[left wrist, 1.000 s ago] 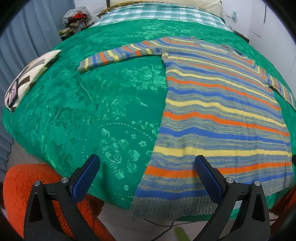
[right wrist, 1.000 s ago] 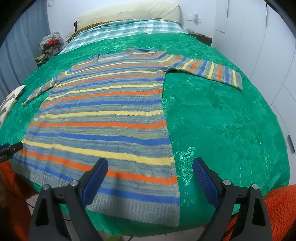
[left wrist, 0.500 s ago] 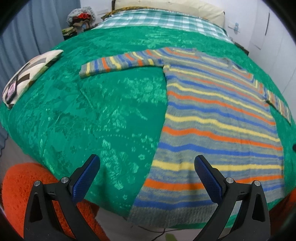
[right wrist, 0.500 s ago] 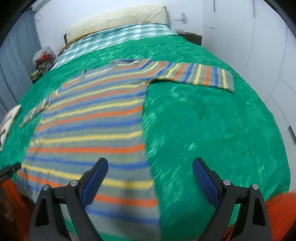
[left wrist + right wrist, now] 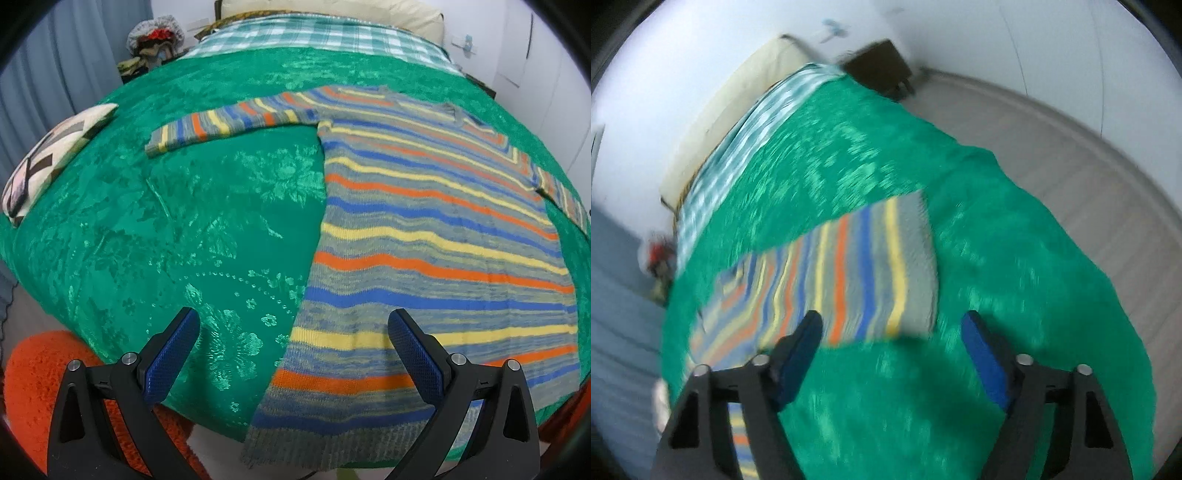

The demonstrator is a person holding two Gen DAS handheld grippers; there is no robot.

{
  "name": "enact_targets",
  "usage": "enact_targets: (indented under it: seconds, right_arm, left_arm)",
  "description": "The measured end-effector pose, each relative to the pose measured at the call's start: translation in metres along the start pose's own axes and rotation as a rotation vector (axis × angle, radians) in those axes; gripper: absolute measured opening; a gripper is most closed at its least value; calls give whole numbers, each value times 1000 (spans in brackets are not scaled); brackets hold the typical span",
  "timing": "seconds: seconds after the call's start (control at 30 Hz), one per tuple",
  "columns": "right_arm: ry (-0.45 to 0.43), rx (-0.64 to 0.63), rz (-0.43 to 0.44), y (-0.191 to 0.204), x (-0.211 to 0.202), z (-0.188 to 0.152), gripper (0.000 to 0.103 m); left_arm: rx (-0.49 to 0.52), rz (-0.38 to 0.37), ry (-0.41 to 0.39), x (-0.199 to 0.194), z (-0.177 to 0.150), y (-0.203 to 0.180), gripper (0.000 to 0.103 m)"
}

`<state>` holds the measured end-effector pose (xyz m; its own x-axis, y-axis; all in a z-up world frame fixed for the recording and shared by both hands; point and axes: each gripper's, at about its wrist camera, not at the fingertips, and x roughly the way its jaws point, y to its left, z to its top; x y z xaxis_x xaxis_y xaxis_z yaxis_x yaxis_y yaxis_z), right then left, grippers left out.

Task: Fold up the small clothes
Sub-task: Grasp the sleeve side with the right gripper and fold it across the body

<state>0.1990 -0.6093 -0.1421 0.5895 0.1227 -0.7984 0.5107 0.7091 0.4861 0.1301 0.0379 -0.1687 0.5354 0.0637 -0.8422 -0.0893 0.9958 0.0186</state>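
Note:
A striped knit sweater [image 5: 424, 236] in grey, blue, orange and yellow lies flat on the green bedspread [image 5: 155, 221], sleeves spread out. Its left sleeve [image 5: 229, 122] points left. My left gripper [image 5: 293, 325] is open and empty, hovering over the sweater's lower left hem edge. In the blurred right wrist view, the right sleeve [image 5: 864, 273] with its grey cuff lies just ahead of my right gripper [image 5: 892, 325], which is open and empty above the bedspread [image 5: 1015, 280].
A patterned cushion [image 5: 48, 158] lies at the bed's left edge. An orange fuzzy rug [image 5: 33, 387] is on the floor below. A checked blanket [image 5: 314, 33] and pillow are at the head. A dark nightstand [image 5: 879, 66] and bare floor [image 5: 1052, 147] lie right of the bed.
My right gripper has swung fast to the right and forward, from the sweater's hem to the right sleeve cuff. My left gripper has moved slightly forward over the hem.

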Motion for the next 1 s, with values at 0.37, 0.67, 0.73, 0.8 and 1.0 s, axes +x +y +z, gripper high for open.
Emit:
enact_targets:
  seconds: [0.37,0.67,0.73,0.8,1.0]
  right_arm:
    - [62,-8,-52,-2,40,20,4]
    - [-92,-363,92,170,-23,8,3]
    - [-45,-448,198,230,-17,-6,3]
    - [1,-499,281,281,-3,-23,3]
    - [189,-519,431,359,71,-63,62]
  left_arm:
    - [8,-6,35,12,0,-7,102]
    - [-6,-50,26,10,2,-4,102]
    - [-9,-51,16,8,3,-3,102]
    - [-14,-50,7,5,3,0,102]
    - [-28,-52,34,10,1,6,102]
